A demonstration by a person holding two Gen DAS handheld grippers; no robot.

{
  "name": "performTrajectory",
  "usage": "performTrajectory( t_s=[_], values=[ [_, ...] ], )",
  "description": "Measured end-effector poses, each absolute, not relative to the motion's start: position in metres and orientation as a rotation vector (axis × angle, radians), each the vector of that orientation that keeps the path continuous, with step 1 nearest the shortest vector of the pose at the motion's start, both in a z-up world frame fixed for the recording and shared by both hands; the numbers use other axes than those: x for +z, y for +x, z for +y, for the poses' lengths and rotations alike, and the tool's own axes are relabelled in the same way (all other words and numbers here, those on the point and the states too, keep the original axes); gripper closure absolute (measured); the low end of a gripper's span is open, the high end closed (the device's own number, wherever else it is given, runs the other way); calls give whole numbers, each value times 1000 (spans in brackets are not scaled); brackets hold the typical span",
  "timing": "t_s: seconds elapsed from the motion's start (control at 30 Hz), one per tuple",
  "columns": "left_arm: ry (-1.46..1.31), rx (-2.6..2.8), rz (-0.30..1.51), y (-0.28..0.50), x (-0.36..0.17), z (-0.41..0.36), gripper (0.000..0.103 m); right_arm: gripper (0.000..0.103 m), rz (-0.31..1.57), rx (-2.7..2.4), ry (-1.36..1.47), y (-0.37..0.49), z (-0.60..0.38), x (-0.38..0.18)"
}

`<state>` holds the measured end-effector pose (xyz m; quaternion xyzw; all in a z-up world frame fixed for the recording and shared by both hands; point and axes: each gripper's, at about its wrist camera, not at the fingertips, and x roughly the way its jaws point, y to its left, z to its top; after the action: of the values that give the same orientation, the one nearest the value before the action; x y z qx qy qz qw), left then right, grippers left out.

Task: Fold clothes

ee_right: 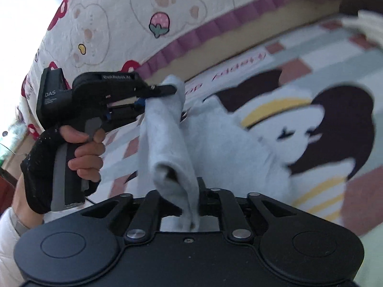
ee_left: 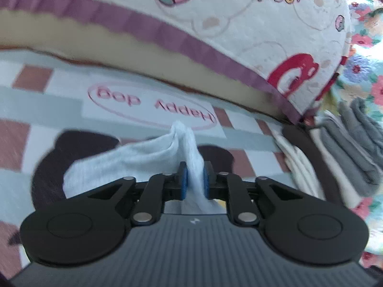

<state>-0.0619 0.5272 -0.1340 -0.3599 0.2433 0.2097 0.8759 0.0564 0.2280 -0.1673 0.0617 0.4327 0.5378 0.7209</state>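
Over the bed's middle, just off the sheet: pale blue garment [ee_right: 167,143] hangs | your left hand-held gripper [ee_left: 194,179] and right hand-held gripper [ee_right: 191,205] each pinch a corner | risk: thin bite; a tug apart could slip one corner, spoiling the fold.

Ahead of my left claw [ee_left: 194,178] the checkered bed sheet [ee_left: 47,100] lies flat and open as far as the quilt [ee_left: 239,24]. The quilt's purple-trimmed edge [ee_left: 167,31] rises as a wall across the far side and blocks forward travel. To the right, a stack of folded cloths [ee_left: 347,148] closes that side. In the right wrist view, the pale cloth [ee_right: 167,143] spans between my right claw [ee_right: 191,205] and the left one, barring passage between them.
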Motion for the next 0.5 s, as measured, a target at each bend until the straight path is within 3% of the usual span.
performTrajectory(
  t_s=[0.03,0.07,0.17,0.2,0.33,0.5],
  values=[
    [-756,434,491,-62,-133,528,73,78,963,1171,128,60,225,-168],
    [-763,425,473,-63,-131,528,69,78,981,1158,136,63,224,-171],
    [-781,313,406,-73,-119,526,64,92,1018,1143,166,69,220,-178],
    [-762,295,401,-75,-114,524,62,92,1010,1154,171,69,219,-176],
    [-684,298,432,-81,-108,521,62,96,953,1152,109,65,218,-160],
    [-625,365,639,-89,-138,520,68,97,907,1059,-21,49,220,-154]
  ],
)
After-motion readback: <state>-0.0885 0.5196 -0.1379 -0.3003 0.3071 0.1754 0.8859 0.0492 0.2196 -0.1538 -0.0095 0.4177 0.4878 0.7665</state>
